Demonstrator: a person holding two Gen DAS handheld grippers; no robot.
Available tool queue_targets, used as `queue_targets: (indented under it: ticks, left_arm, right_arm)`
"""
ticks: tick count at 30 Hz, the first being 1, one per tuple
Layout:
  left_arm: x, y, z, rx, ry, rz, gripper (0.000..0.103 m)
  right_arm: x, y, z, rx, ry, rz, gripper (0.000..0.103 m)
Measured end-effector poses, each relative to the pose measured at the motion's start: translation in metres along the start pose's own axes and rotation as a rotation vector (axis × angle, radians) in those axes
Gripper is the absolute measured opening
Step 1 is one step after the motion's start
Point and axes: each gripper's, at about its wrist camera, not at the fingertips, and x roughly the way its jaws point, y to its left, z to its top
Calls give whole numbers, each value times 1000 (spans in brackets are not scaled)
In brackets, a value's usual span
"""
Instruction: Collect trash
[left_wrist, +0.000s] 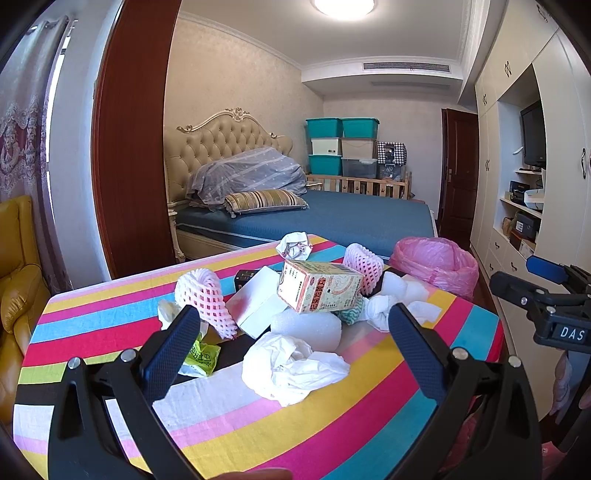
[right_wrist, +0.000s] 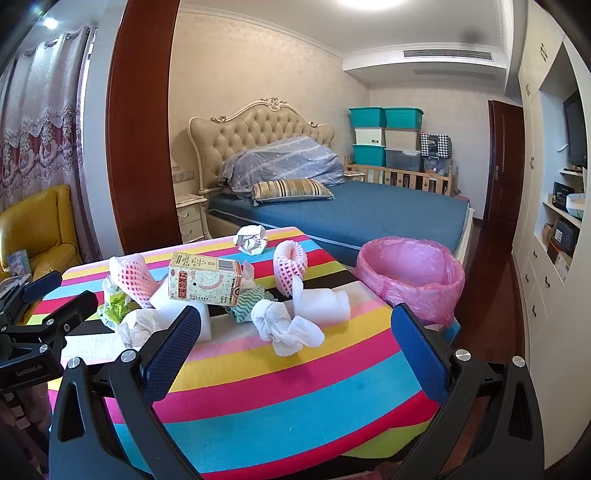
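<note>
Hovering over the near edge of the table with the bright striped cloth (left_wrist: 110, 325), the left gripper (left_wrist: 293, 338) stands released, its dark blue textured fingers (left_wrist: 171, 354) spread wide and gripping nothing. Between them, seen from the left wrist, lies a crumpled white tissue wad (left_wrist: 291, 369) on the cloth, clear of both pads. Beyond it sits a heap of trash: a beige printed cardboard carton (left_wrist: 319, 286) resting tilted on a flat white box (left_wrist: 255, 306), a pink foam fruit net (left_wrist: 205, 295) to the left, a second pink foam net (left_wrist: 364, 264) behind the carton, and a ball of crumpled printed paper (left_wrist: 294, 245) near the far edge. A pink plastic-lined bin (left_wrist: 439, 264) stands past the table's right corner, and the right gripper (left_wrist: 546, 291) shows at the picture's right edge.

From the right wrist, the right gripper (right_wrist: 295, 345) is likewise released, jaws wide apart and empty above the cloth. A twisted white paper towel (right_wrist: 286, 326) lies just ahead between the fingers, untouched. The carton (right_wrist: 205, 278) sits left of centre, a teal wavy-patterned scrap (right_wrist: 248, 303) beside it, a white foam block (right_wrist: 325, 304) to its right. The pink-lined bin (right_wrist: 410, 277) stands just off the table's right side, with a blue-covered bed (right_wrist: 362, 214) behind.
</note>
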Motion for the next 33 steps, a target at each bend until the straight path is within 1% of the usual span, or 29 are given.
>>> queue_targets:
  ticks: [6,33]
  left_arm:
    - [1,-2,0,3,4,3,99]
    - [4,-4,-3,6,10,3,99]
  right_arm:
    - [-1,-4,0,19,10,1,96]
    - [2,-3,-3,25,22,8,96]
